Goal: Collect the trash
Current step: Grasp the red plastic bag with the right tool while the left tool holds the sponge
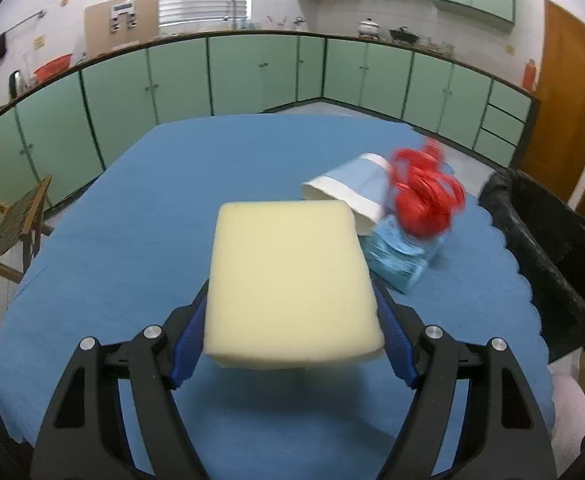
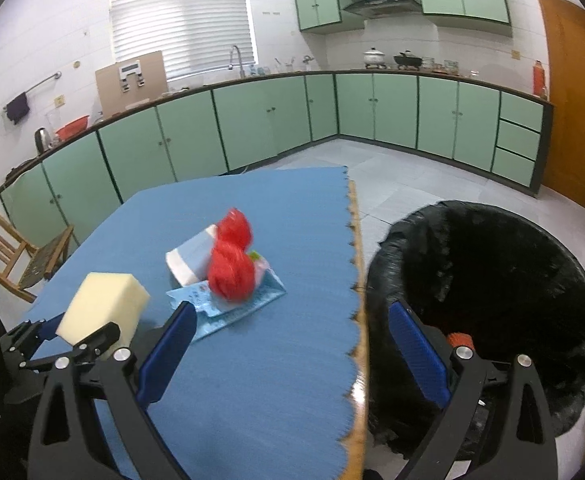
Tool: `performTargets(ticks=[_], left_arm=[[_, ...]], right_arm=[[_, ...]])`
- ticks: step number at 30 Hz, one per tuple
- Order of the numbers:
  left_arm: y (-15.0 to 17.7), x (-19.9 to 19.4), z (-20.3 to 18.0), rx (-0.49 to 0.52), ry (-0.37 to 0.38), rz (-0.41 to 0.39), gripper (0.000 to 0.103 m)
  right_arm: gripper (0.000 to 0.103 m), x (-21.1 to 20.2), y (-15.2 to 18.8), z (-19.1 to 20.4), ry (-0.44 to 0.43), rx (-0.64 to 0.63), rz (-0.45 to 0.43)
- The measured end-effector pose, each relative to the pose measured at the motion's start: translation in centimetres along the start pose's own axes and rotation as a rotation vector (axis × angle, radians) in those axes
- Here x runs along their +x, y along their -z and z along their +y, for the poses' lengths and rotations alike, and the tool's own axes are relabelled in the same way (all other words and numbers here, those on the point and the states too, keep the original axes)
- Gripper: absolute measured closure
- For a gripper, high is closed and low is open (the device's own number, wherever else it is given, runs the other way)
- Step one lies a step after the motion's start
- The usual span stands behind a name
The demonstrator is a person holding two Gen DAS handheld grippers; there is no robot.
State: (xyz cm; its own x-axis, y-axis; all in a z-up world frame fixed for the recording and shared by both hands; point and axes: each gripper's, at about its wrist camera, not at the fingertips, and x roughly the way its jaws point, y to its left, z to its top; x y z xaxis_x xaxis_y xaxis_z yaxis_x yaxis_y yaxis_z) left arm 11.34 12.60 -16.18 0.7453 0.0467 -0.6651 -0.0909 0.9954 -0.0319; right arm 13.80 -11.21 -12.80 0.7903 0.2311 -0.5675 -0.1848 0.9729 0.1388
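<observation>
Foam, pale yellow and block-shaped [image 1: 292, 284], sits clamped between the blue pads of the left hand-held gripper [image 1: 292, 320], lifted clear of the blue tabletop [image 1: 132, 200]. No brand or lettering can be read anywhere; small marks on the light-blue packet [image 2: 232, 304] are too blurred to make out. Just ahead and to the right of the left hand-held gripper lie the remaining bits of trash in one heap: a blue-and-white paper cup [image 1: 352, 192] on its side, a red tangle of plastic string [image 1: 424, 196] and the packet beneath them. The right hand-held gripper [image 2: 288, 344] stands with its jaws wide apart and nothing between them, straddling the scalloped tabletop edge. Directly ahead of its right finger is a bin lined with a black bag [image 2: 492, 280]. Green cabinets [image 2: 252, 120] run along the far wall.
</observation>
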Motion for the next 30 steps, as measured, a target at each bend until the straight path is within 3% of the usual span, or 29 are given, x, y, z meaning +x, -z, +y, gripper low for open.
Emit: performTargets(ticks=[7,16,22,26,30], left_arm=[[-1.5,0.6,1.3,-0.002,-0.021,-0.024,0.03],[-3.5,2.9,2.7,-0.005,-0.033,-0.021,0.03],[-4.3,4.0,2.8,-0.007,-0.034,-0.017,0.03],[-4.6,4.4,2.7,-0.009,-0.032,-0.019,0.03],[-4.8,4.2,2.4,-0.004,-0.027,-0.024,0.03]], right_arm=[[0.01,2.2,-1.0,2.2,-0.025,-0.032,0.005],[0.024,6.7,-2.3,3.8,-0.048,-0.035,0.04],[0.045,8.9,-2.5,3.9,-0.06,-0.031,0.089],[0.073,10.1,-2.1,4.0,-0.077,-0.035,0.153],[0.084,9.8,-1.8,4.0,-0.083,-0.044,0.161]])
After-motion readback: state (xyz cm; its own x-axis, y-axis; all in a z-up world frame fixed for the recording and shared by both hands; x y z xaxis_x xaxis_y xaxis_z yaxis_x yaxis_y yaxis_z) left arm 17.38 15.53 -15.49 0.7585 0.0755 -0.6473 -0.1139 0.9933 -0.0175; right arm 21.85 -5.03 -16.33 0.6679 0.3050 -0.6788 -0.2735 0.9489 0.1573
